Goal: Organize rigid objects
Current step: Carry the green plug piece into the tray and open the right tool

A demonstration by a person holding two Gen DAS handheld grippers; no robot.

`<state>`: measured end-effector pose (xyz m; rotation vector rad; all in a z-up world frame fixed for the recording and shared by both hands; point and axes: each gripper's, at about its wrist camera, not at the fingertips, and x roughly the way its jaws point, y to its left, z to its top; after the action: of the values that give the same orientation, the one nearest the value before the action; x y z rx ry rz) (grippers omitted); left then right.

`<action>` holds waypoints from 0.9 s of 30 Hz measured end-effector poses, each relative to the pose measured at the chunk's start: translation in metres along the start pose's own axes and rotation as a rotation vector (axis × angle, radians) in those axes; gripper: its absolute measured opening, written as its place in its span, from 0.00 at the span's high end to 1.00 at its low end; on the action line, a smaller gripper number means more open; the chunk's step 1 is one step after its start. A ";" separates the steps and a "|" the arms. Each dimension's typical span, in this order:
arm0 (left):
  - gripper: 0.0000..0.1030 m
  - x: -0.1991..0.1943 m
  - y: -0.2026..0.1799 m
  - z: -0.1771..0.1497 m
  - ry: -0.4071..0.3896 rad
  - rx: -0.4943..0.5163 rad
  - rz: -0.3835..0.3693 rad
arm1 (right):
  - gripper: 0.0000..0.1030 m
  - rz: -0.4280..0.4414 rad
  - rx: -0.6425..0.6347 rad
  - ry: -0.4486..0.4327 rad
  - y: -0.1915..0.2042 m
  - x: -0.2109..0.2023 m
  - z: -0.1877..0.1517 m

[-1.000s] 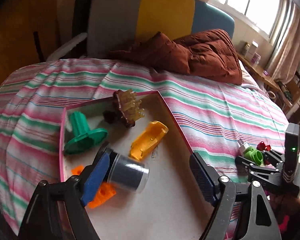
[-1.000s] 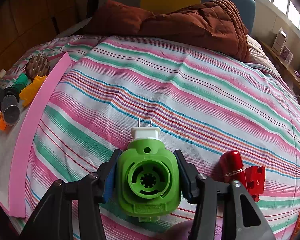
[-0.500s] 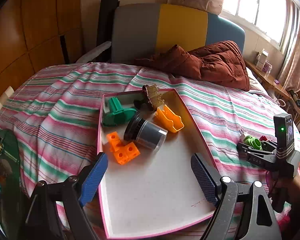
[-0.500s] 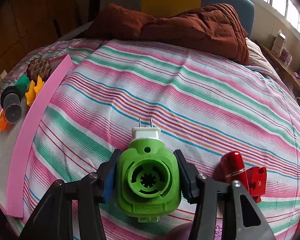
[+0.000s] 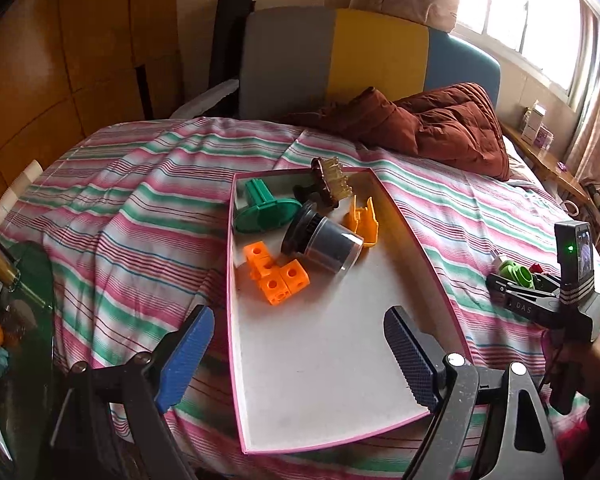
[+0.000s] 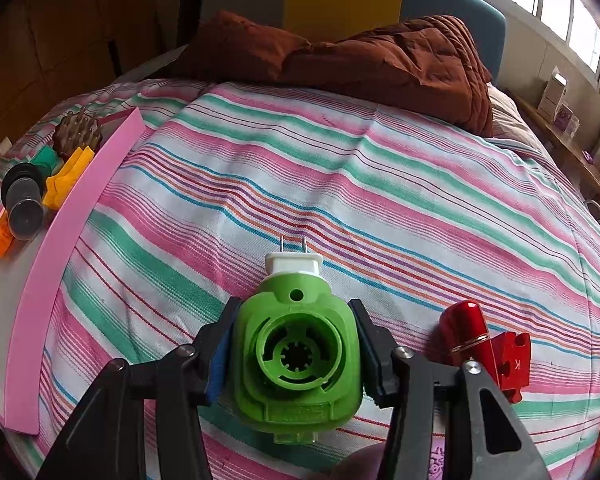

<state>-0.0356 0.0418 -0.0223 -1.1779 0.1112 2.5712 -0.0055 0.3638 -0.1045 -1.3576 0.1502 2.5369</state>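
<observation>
Meanwhile left gripper [image 5: 300, 354] opens empty over the tray [image 5: 404, 220] edge; right gripper [image 6: 294, 354] clamps green plug [image 6: 296, 356].

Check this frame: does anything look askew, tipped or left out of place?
Yes. In the pink-rimmed tray the dark jar lies on its side against the orange blocks. A red cylinder and a red bracket lie loose on the striped bedspread, outside the tray. Nothing looks spilled or broken.
</observation>
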 end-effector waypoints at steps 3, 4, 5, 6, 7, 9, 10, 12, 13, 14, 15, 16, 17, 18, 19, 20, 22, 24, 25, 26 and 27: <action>0.15 0.000 0.003 -0.002 0.000 -0.002 0.011 | 0.49 -0.025 0.009 0.011 0.003 0.000 0.000; 0.15 0.000 0.005 -0.002 0.000 -0.003 0.015 | 0.49 -0.032 0.015 0.014 0.004 0.000 0.001; 0.15 0.000 0.006 -0.003 0.000 -0.004 0.017 | 0.49 -0.035 0.026 0.018 0.004 -0.001 0.000; 0.15 -0.001 0.007 -0.004 -0.002 -0.004 0.019 | 0.49 -0.039 0.037 0.020 0.004 -0.001 0.000; 0.15 -0.002 0.008 -0.004 -0.005 -0.003 0.022 | 0.49 -0.046 0.042 0.022 0.004 -0.002 -0.001; 0.15 -0.003 0.011 -0.006 -0.010 -0.004 0.029 | 0.49 -0.060 0.049 0.019 0.006 -0.003 -0.002; 0.15 -0.002 0.013 -0.006 -0.008 -0.008 0.028 | 0.49 -0.066 0.058 0.018 0.006 -0.004 -0.003; 0.15 -0.002 0.018 -0.008 -0.002 -0.017 0.017 | 0.49 -0.075 0.083 0.022 0.006 -0.004 -0.003; 0.15 -0.003 0.020 -0.009 -0.009 -0.021 0.015 | 0.49 -0.083 0.091 0.027 0.007 -0.004 -0.002; 0.15 -0.004 0.022 -0.011 -0.013 -0.022 0.019 | 0.50 -0.092 0.096 0.031 0.008 -0.004 -0.002; 0.15 -0.003 0.024 -0.012 -0.010 -0.022 0.024 | 0.50 -0.099 0.105 0.037 0.009 -0.005 -0.001; 0.15 -0.002 0.026 -0.013 -0.005 -0.024 0.028 | 0.49 -0.105 0.115 0.041 0.010 -0.005 -0.001; 0.15 -0.002 0.029 -0.014 0.000 -0.031 0.030 | 0.49 -0.112 0.124 0.041 0.010 -0.005 -0.001; 0.15 -0.002 0.031 -0.016 0.003 -0.039 0.033 | 0.49 -0.116 0.133 0.041 0.010 -0.005 -0.002; 0.15 -0.002 0.034 -0.017 0.005 -0.050 0.036 | 0.49 -0.119 0.146 0.043 0.011 -0.006 -0.002; 0.15 -0.002 0.037 -0.019 0.007 -0.057 0.039 | 0.49 -0.118 0.157 0.049 0.010 -0.006 -0.002; 0.15 -0.002 0.043 -0.022 0.009 -0.069 0.046 | 0.49 -0.118 0.170 0.064 0.010 -0.007 -0.001; 0.15 -0.002 0.048 -0.025 0.013 -0.080 0.053 | 0.49 -0.119 0.182 0.070 0.012 -0.008 -0.002; 0.15 -0.002 0.050 -0.026 0.013 -0.085 0.051 | 0.49 -0.117 0.190 0.071 0.012 -0.009 -0.004; 0.15 -0.003 0.052 -0.027 0.009 -0.088 0.049 | 0.49 -0.117 0.193 0.071 0.013 -0.011 -0.005; 0.15 -0.004 0.053 -0.028 0.006 -0.088 0.052 | 0.49 -0.118 0.191 0.072 0.015 -0.012 -0.006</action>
<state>-0.0295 -0.0148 -0.0412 -1.2293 0.0307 2.6424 0.0013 0.3460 -0.0985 -1.3415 0.3079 2.3129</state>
